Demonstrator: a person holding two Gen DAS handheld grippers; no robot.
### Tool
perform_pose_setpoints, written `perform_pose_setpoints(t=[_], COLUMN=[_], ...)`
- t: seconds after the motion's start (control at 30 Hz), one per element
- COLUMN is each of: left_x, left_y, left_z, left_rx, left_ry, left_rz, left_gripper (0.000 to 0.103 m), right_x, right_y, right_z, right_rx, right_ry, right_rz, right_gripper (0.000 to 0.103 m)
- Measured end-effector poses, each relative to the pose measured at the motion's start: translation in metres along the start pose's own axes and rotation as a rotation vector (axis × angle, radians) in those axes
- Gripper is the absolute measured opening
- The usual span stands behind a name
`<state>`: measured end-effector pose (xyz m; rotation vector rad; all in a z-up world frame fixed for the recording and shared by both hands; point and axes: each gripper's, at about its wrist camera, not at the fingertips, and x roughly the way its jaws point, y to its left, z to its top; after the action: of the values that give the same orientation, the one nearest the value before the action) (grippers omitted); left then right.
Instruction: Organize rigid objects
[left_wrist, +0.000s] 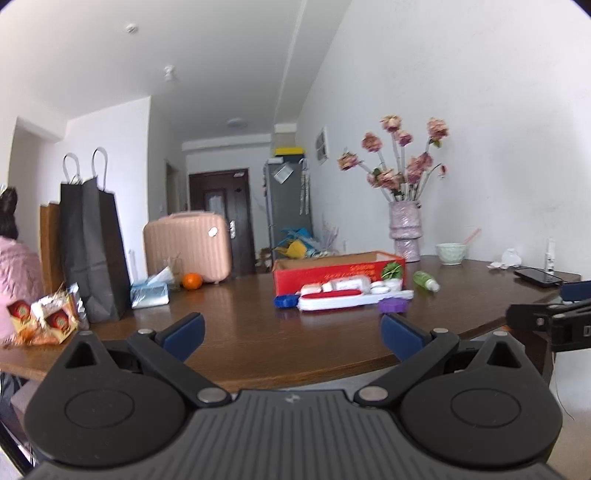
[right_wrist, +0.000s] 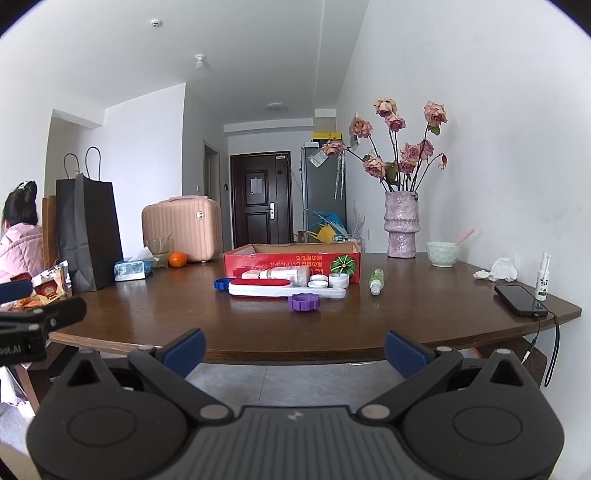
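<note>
Nothing picked yet — left gripper and right gripper hang wide and empty before the desk; next, reach the purple cap beside the red box

Near table half bare; purple cap fronts clutter.

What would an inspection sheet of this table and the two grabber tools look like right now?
Surface: brown wooden table, glossy.
Job's things: red box open-topped; before it white lint brush, purple ring, blue ring, small white jars, green bottle lying down.
Clutter: phone, tissue, bowl, vase, orange, black bag.
Grippers: left gripper and right gripper open, empty, short of the table.
Cables: phone cable hanging off the edge.
Surroundings: seated person, suitcase, door.
</note>
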<state>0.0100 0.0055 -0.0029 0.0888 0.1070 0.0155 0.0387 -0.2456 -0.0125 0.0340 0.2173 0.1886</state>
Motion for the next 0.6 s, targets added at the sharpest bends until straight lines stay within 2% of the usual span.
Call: perform_pose_setpoints(t=[0.1,0.4,0.6], left_x=[0.007,0.032,0.052], left_y=[0.007,0.017,0.018], left_z=[-0.003,-0.004,-0.004], left_rx=[-0.019,-0.016,-0.021], left_ry=[0.036,0.064,0.112], left_rz=[0.020,0.066,0.063], left_gripper=[0.103,0.103,0.103], right_x=[0.002,0.013,0.032], right_y=[-0.002,-0.002,-0.011], right_z=[-0.003,-0.007,-0.008], right_rx=[0.025,0.033,0.083], right_ry=[0.006,-0.006,0.018], right_rz=[0.016,0.022,-0.010], right_gripper=[0.103,0.103,0.103])
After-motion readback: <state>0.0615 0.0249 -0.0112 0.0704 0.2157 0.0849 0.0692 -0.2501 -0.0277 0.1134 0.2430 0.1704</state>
